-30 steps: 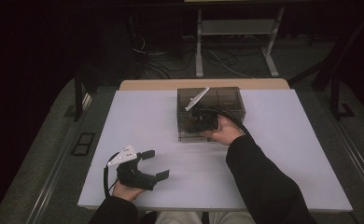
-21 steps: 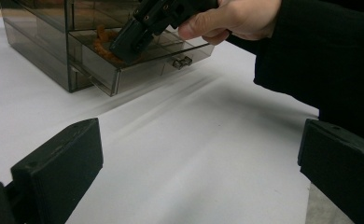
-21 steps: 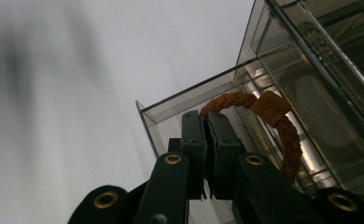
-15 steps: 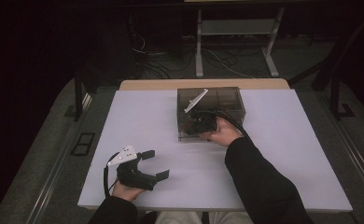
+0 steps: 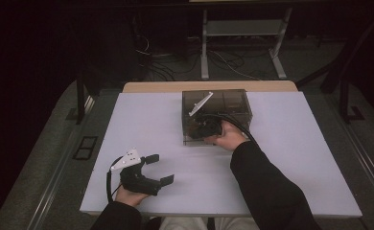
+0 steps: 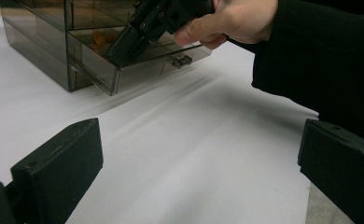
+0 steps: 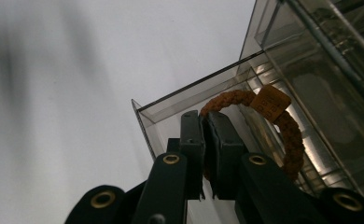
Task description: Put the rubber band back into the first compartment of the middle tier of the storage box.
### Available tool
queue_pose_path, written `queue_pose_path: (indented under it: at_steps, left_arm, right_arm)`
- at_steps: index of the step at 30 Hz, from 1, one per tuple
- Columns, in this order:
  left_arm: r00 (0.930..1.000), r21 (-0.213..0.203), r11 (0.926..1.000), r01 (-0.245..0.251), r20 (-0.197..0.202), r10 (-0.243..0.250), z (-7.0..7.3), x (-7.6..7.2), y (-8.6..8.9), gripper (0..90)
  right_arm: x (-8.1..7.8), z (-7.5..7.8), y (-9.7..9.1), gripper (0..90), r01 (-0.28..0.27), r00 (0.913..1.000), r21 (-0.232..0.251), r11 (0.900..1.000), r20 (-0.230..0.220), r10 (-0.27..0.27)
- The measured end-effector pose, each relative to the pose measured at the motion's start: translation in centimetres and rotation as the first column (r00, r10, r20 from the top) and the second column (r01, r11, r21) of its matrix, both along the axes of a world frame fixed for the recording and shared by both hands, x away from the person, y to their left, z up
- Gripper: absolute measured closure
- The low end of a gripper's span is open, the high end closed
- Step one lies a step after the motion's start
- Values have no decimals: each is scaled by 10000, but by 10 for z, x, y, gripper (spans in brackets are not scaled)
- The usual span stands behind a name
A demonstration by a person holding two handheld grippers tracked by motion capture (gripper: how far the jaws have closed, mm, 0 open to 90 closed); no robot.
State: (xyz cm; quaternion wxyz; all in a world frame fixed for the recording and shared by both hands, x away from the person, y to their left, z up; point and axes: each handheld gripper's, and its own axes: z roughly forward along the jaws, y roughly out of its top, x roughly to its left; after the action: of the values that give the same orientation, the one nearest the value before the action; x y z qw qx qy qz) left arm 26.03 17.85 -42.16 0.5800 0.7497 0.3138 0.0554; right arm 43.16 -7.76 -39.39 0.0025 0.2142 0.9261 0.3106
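While our left gripper [image 5: 155, 167] rested near our edge of the white table [image 5: 295, 158], its jaws stood spread wide with nothing between them. Well ahead of it, our right gripper [image 5: 202, 125] reached into the pulled-out lower drawer [image 6: 138, 70] of a smoky clear drawer box [image 5: 216, 115].

From above, we could see only our right hand [image 5: 228, 138] and the gripper's dark body over the box, with the grey plate tilted up beside it; what lay inside the drawer was too dark to tell.

Our right gripper view gave more: an orange braided bracelet [image 7: 283, 126] with a small tan tag [image 7: 269, 103] lay in the drawer, just ahead of the jaws. Those jaws were pressed close together around the near part of the braid, with the loop curving off to the gripper's right.

Our left gripper view showed the drawer from the side, a small handle [image 6: 182, 61] on its front and a blurred orange shape behind the right gripper's tips.
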Motion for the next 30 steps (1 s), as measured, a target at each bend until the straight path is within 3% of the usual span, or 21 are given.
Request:
queue_pose_path:
  at_steps: [20, 30]
  left_arm:
    - [10000, -1, 10000, -4, -26, 4, 0, 0, -1, 0]
    - [10000, 95, 9999, 48, -5, -48, -1, 0, -1, 0]
  right_arm:
    - [-6, 19, -12, 639, 609, 9975, 197, 9980, 350, -615]
    - [-13, 28, -29, 403, 815, 9961, 436, 9957, 298, -828]
